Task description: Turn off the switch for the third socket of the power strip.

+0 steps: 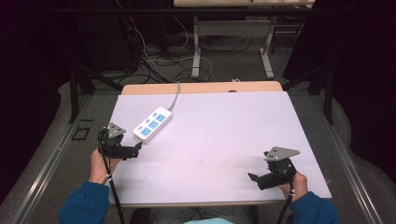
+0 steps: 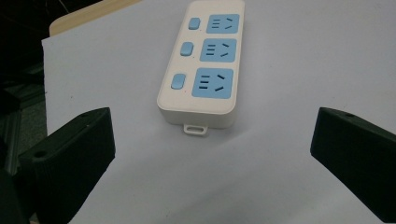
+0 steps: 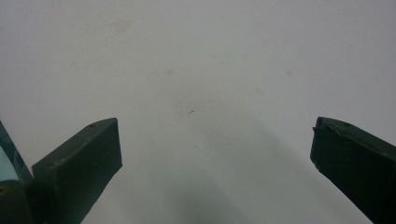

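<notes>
While the left gripper [image 1: 138,148] is gaping wide and empty beside the power strip [image 1: 152,124] left of centre, the right gripper [image 1: 251,177] is hovering equally wide, empty, lower right.

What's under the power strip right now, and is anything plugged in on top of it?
The power strip lies flat on the white sheet covering the table; whatever is beneath its body is hidden. On top: three blue sockets, all empty, with three switches. The left gripper is open before it.

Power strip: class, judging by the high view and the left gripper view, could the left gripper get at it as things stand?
Probably yes. The left gripper is open and faces the near end of the power strip, with bare table between them.
</notes>
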Action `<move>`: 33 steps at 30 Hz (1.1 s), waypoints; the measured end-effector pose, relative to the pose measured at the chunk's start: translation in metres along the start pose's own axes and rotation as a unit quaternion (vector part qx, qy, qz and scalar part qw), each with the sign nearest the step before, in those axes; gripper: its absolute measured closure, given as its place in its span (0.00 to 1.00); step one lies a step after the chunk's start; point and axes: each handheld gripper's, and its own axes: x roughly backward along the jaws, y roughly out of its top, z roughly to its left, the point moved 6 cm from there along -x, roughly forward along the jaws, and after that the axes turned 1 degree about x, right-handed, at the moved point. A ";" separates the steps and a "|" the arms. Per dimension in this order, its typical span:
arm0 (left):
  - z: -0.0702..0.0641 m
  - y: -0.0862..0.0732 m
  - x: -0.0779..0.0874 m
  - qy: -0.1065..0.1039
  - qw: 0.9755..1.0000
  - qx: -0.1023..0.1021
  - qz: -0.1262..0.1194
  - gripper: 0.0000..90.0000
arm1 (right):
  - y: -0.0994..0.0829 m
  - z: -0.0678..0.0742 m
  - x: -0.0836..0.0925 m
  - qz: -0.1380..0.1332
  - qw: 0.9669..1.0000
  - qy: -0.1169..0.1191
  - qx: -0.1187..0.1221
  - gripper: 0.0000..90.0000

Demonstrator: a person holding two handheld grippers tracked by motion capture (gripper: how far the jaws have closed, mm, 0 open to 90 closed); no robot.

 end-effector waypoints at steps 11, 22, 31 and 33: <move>0.003 0.005 -0.010 -0.004 1.000 0.007 0.002 0.00 | 0.000 0.000 0.000 0.001 1.000 0.001 0.000 0.02; 0.011 0.010 -0.021 0.002 1.000 0.008 0.011 0.00 | 0.000 0.000 0.000 0.001 1.000 0.000 0.000 0.02; 0.016 0.015 -0.029 -0.001 1.000 0.022 0.013 0.00 | 0.000 0.000 0.000 0.001 1.000 0.000 -0.001 0.02; 0.017 0.017 -0.030 -0.001 1.000 0.021 0.012 0.00 | 0.000 0.000 0.000 0.001 1.000 0.000 0.000 0.02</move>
